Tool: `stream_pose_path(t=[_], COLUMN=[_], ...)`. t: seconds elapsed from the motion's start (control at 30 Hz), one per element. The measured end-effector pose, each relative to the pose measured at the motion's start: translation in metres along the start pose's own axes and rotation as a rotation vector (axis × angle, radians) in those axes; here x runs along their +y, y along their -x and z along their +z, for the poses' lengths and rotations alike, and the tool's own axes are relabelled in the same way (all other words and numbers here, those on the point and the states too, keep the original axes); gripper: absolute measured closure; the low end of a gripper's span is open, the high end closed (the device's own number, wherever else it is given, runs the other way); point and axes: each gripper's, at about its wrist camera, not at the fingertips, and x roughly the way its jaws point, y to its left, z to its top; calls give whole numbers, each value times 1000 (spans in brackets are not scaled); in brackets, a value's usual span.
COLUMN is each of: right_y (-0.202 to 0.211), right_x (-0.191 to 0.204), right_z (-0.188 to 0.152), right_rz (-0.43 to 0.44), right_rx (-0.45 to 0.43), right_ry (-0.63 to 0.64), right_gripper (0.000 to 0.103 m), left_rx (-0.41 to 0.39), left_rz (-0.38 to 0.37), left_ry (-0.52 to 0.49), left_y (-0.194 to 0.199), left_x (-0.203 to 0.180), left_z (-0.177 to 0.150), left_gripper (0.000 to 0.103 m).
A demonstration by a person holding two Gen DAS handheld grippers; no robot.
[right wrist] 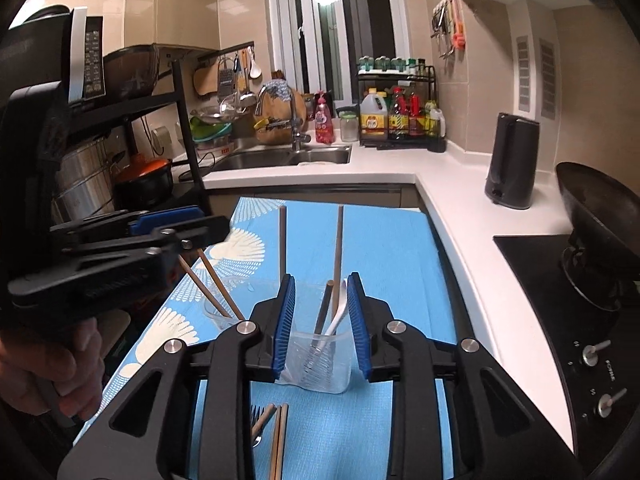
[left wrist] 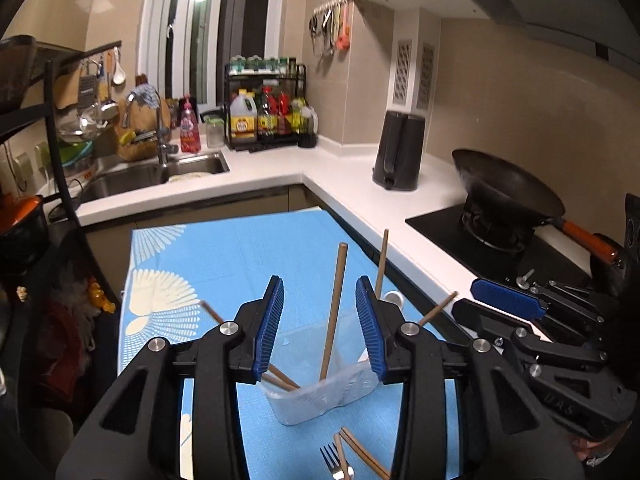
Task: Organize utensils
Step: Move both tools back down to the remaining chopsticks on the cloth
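Observation:
On the blue mat (left wrist: pixel 224 264) stands a clear plastic container (left wrist: pixel 320 396) with brown chopsticks (left wrist: pixel 334 312) in it. One stands upright between the pads of my left gripper (left wrist: pixel 320 332), which is open and touches nothing. A second clear container (right wrist: pixel 320 360) holds chopsticks (right wrist: pixel 339 248) and a white spoon (right wrist: pixel 338 312). My right gripper (right wrist: pixel 320 320) is open around their tops without pressing on them. A fork (right wrist: pixel 258 424) and loose chopsticks (right wrist: pixel 280 440) lie on the mat near me. A hand (right wrist: pixel 52 360) holds the left gripper (right wrist: pixel 188 224).
White counter (left wrist: pixel 352 176) wraps the back and right, with a sink (left wrist: pixel 160 172), a condiment rack (left wrist: pixel 268 116), a dark kettle (left wrist: pixel 398 152) and a wok (left wrist: pixel 508 188) on the hob. A black shelf (right wrist: pixel 160 100) with pots stands at the left.

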Motion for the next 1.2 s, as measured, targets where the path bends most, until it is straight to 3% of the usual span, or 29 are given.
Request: stream_pose_path(t=[0.23, 0.43, 0.57, 0.67, 0.9, 1.2], right_y=[64, 93, 100, 103, 102, 83], right_x=[10, 25, 33, 36, 36, 34], right_z=[-25, -71, -104, -128, -174, -207], right_rz=[-47, -44, -42, -34, -37, -26], right_rx=[-86, -72, -30, -2, 55, 132], right_ry=[-20, -41, -42, -56, -86, -109], right_gripper=[75, 75, 76, 95, 96, 96], left_rx=[-43, -19, 12, 30, 57, 84], left_rz=[30, 84, 103, 114, 133, 124], left_ry=[31, 63, 111, 144, 185, 196], left_y=[56, 80, 89, 94, 98, 93], left_x=[-9, -14, -9, -1, 10, 11], left_z=[-41, -100, -133, -151, -179, -208], left_gripper=[65, 71, 76, 77, 78, 82])
